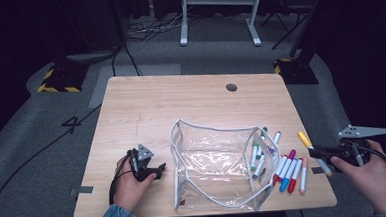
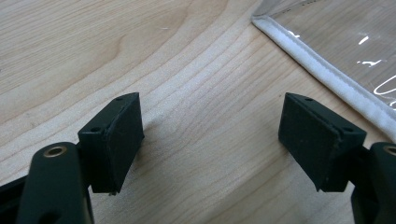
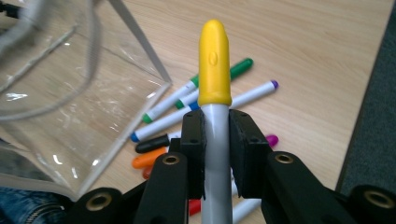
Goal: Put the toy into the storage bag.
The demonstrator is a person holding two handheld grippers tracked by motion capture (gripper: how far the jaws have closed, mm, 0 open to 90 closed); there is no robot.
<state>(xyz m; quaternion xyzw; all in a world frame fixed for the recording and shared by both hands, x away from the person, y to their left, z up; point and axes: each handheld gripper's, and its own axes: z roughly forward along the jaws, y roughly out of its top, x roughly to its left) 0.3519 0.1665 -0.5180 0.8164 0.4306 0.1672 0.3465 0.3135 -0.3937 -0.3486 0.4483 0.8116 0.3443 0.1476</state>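
**Yellow-capped marker lifted clear as clear pouch waited open**

A yellow-capped marker (image 3: 214, 79) was seen clamped by its grey barrel between the jaws of the right gripper (image 1: 319, 153), the pads pressed tight on both sides and the cap pointed away from the hand. In the high view the marker (image 1: 311, 150) was held above the table's right edge, at about 3 o'clock from the clear pouch (image 1: 219, 162), with the cap end toward 10 o'clock. The pouch, trimmed in white, was spread open at the middle of the wooden table (image 1: 180, 96), and a few markers could be made out inside its right-hand wall. A loose group of markers (image 1: 290, 171), roughly 5 in blue, red, purple and orange, was left lying just beside the pouch at 3 o'clock.

The left gripper (image 1: 156, 170) was rested low on the table at 9 o'clock from the pouch, its jaws parted wide with nothing between them; bare wood and the pouch's white hem (image 2: 327, 77) were shown beyond them.

The step in hand was judged to be the carrying of 1 marker to the pouch. The next move was judged to call for the marker to be brought over the open mouth toward 9 o'clock, tipped cap-first inside, and released there.
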